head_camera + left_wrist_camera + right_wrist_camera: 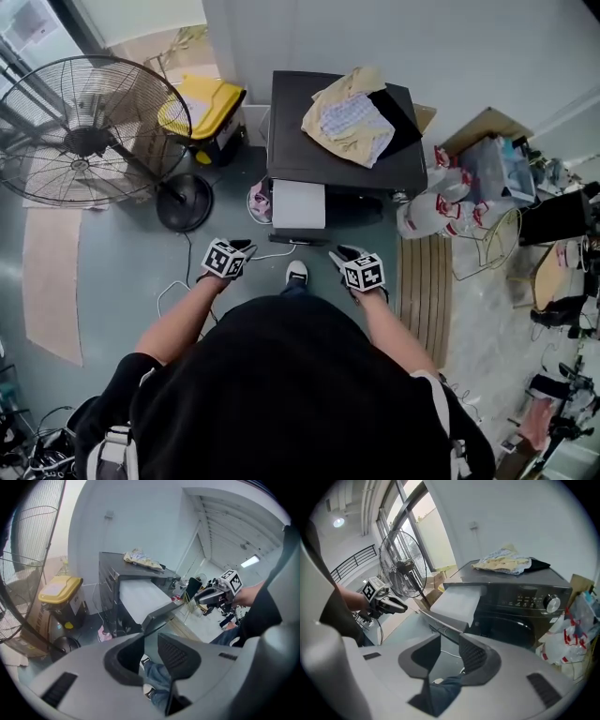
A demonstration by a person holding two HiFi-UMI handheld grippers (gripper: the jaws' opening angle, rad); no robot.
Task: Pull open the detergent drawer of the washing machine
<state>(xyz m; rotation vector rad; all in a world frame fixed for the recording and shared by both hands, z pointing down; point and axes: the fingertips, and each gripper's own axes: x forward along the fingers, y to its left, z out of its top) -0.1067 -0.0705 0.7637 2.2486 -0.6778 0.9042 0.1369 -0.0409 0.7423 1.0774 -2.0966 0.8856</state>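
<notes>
The dark washing machine stands ahead of me, and its pale grey detergent drawer sticks far out of the front towards me. My left gripper hovers just left of the drawer's front edge, touching nothing. My right gripper hovers just right of that edge, also clear of it. Each pair of jaws stands apart with nothing between them. Each gripper shows in the other's view, held in a hand.
A heap of yellow and checked cloth lies on the machine's top. A big floor fan and a yellow-lidded bin stand to the left, plastic bags and clutter to the right. My shoe and a white cable are on the floor.
</notes>
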